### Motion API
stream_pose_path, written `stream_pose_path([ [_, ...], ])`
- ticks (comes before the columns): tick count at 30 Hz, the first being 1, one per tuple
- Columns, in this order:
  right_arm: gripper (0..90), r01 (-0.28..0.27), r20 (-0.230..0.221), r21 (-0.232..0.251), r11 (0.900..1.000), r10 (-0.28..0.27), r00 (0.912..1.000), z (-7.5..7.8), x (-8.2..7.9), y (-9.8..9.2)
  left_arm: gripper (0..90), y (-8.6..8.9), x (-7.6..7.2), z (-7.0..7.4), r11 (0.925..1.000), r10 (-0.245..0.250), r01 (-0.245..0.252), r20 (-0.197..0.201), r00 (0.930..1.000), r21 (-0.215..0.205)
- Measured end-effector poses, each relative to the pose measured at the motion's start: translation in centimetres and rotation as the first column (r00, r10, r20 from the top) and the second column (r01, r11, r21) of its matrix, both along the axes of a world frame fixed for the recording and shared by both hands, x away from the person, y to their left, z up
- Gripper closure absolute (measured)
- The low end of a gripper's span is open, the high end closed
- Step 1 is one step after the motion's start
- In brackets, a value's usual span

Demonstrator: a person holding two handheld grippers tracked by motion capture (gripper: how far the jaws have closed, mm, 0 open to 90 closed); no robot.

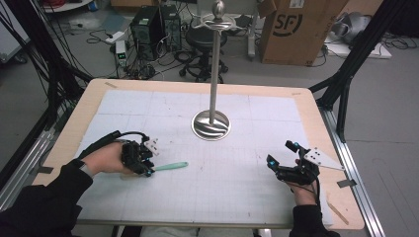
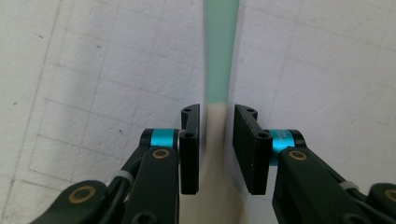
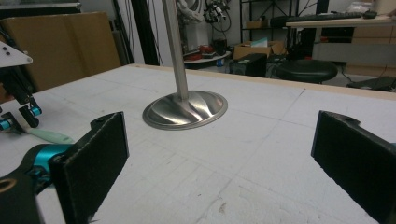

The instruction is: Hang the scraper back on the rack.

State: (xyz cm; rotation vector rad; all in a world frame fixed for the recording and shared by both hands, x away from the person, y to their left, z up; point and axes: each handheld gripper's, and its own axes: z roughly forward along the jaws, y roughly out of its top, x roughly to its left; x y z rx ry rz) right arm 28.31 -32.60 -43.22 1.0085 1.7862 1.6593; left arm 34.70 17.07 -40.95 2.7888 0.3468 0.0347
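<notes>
A utensil with a mint-green handle (image 1: 170, 166) and a cream end lies flat on the white gridded mat, left of centre. My left gripper (image 1: 149, 170) sits at its left end. In the left gripper view the two jaws (image 2: 217, 112) press close on either side of the cream part (image 2: 215, 135), and the green handle (image 2: 220, 51) runs away from them. My right gripper (image 1: 280, 153) rests at the right of the mat, wide open with nothing between its jaws (image 3: 219, 135). The green handle (image 3: 49, 136) also lies at the far left of the right gripper view.
A tall metal stand (image 1: 211, 124) with a round base, a thin pole and a knobbed top rises at the mat's far centre; its base (image 3: 185, 109) lies ahead of my right gripper. The wooden table edge (image 1: 326, 143) frames the mat. Boxes, a stool and cables lie beyond.
</notes>
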Motion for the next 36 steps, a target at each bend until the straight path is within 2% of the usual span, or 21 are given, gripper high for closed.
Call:
stream_pose_path([
  [5,2.8,-0.008,-0.001,-0.006,1.0,0.008,1.0,-0.1,0.0,0.1,73.6,-0.3,-0.1,0.0,0.9999,-0.006,0.006,0.008,0.9999,0.016],
  [10,2.8,-0.01,0.001,-0.01,1.0,0.01,0.9999,-0.1,0.1,0.1,79.6,-1.0,-0.2,0.2,0.9971,-0.028,0.027,0.01,0.9996,0.072],
  [17,2.8,-0.012,-0.002,-0.004,1.0,0.012,0.9999,-0.1,0.0,0.0,80.2,-1.1,-0.4,0.3,0.9963,-0.05,0.047,0.03,0.9983,0.072],
  [21,2.8,-0.011,-0.005,-0.003,1.0,0.011,0.9999,-0.1,0.1,0.0,80.1,-0.8,-0.6,1.1,0.9997,-0.023,0.023,0.037,0.999,0.009],
  [24,2.8,-0.012,-0.002,-0.009,1.0,0.012,0.9999,-0.1,0.1,0.0,80.2,-0.6,-0.7,1.7,0.9989,-0.007,0.009,0.04,0.9992,-0.045],
  [28,2.8,-0.01,-0.006,-0.005,1.0,0.01,0.9999,-0.1,0.0,0.1,80.1,-0.2,-1.1,2.5,0.9903,0.018,-0.011,0.048,0.9987,-0.139],
  [32,2.8,-0.012,-0.003,-0.011,1.0,0.012,0.9999,-0.1,0.0,0.1,80.1,0.1,-0.9,2.7,0.985,0.052,-0.038,0.076,0.9958,-0.169],
  [34,2.8,-0.013,-0.003,-0.013,1.0,0.013,0.9999,-0.1,0.0,0.1,80.1,0.3,-0.6,2.9,0.9777,0.08,-0.062,0.085,0.9932,-0.201],
  [36,2.8,-0.01,-0.003,-0.011,1.0,0.01,0.9999,-0.1,0.0,0.1,80.1,0.5,-0.5,3.2,0.9592,0.12,-0.097,0.072,0.9902,-0.266],
])
